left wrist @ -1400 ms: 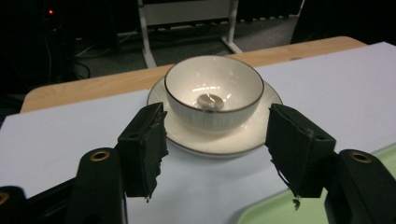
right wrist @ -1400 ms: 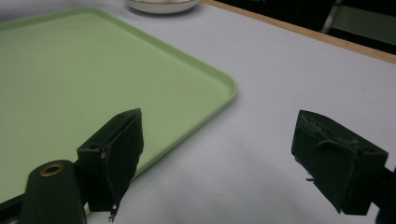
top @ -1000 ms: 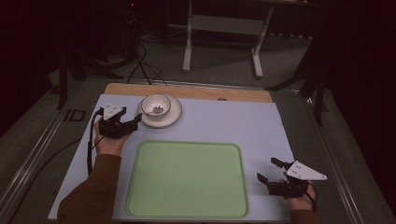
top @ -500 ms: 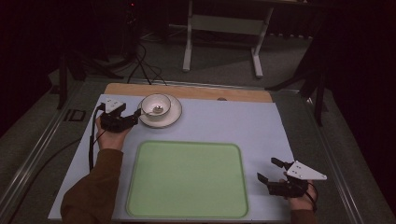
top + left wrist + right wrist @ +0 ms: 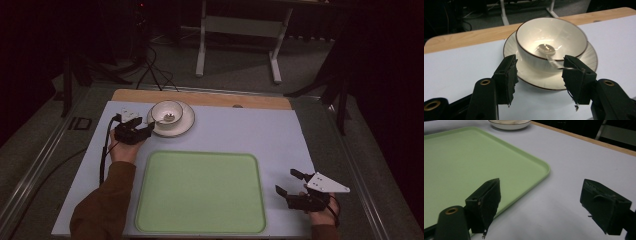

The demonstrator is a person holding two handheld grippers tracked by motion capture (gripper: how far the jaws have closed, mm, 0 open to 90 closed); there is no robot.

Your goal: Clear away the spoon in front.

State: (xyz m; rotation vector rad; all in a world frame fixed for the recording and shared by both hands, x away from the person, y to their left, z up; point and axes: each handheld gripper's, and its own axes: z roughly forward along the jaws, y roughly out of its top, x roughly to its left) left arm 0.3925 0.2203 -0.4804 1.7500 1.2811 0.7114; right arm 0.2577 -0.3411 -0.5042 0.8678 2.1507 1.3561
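Note:
A cream bowl (image 5: 167,112) with a dark rim stands on a matching saucer (image 5: 184,125) at the back left of the white mat. A metal spoon (image 5: 547,52) lies in the bowl, its handle hanging over the near rim. My left gripper (image 5: 146,130) is open right at the saucer's left edge; in the left gripper view its jaws flank the near side of the bowl (image 5: 550,41) and saucer (image 5: 534,77), the right jaw close to the spoon handle. My right gripper (image 5: 289,182) rests open on the mat, just right of the green tray (image 5: 200,192).
The empty green tray (image 5: 461,162) takes up the middle front of the mat. A wooden strip (image 5: 200,98) runs along the mat's far edge. Beyond the table are a white stand's legs (image 5: 237,45) and cables on the floor.
My left gripper has moved forward and slightly right, closing in on the saucer's left edge. The right gripper has stayed still.

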